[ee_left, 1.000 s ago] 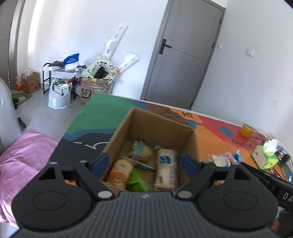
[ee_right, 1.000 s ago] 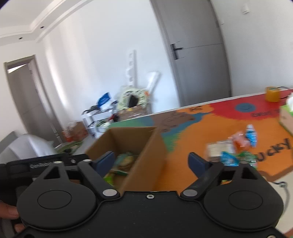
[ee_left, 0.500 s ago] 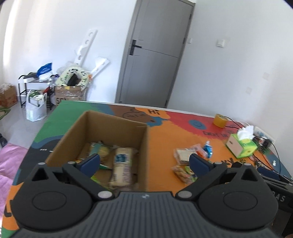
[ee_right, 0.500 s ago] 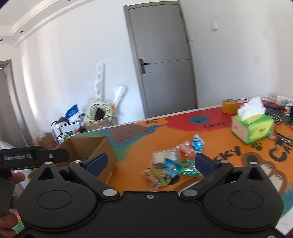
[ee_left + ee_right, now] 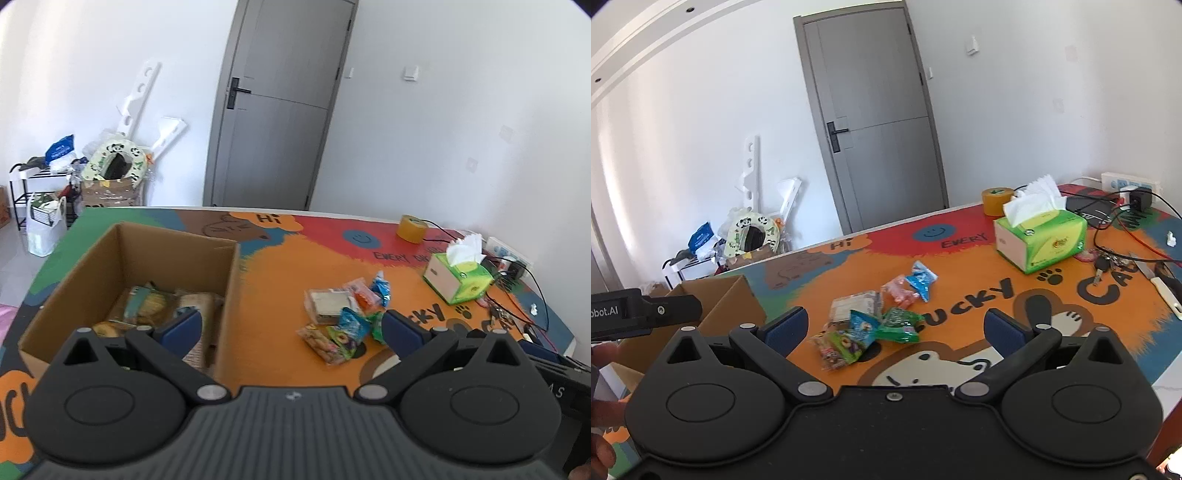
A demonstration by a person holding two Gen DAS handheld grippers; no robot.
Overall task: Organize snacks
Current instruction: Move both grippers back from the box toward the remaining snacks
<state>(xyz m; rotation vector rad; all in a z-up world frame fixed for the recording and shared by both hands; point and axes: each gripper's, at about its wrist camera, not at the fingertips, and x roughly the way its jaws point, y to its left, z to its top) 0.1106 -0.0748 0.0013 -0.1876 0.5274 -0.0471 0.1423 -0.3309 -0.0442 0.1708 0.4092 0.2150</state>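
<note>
Both hand-held grippers (image 5: 291, 326) (image 5: 894, 326) wide, empty

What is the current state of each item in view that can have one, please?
Left gripper: open, empty.
Right gripper: open, empty.
Cardboard box: open-topped, partly filled with snacks.
Loose snack packets: lying on the mat.
Tissue box: tissue sticking out.
Door: closed.

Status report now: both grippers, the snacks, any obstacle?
Left gripper and right gripper open, empty. Loose snack packets on the mat, beside brown cardboard box. Nothing blocking.
</note>
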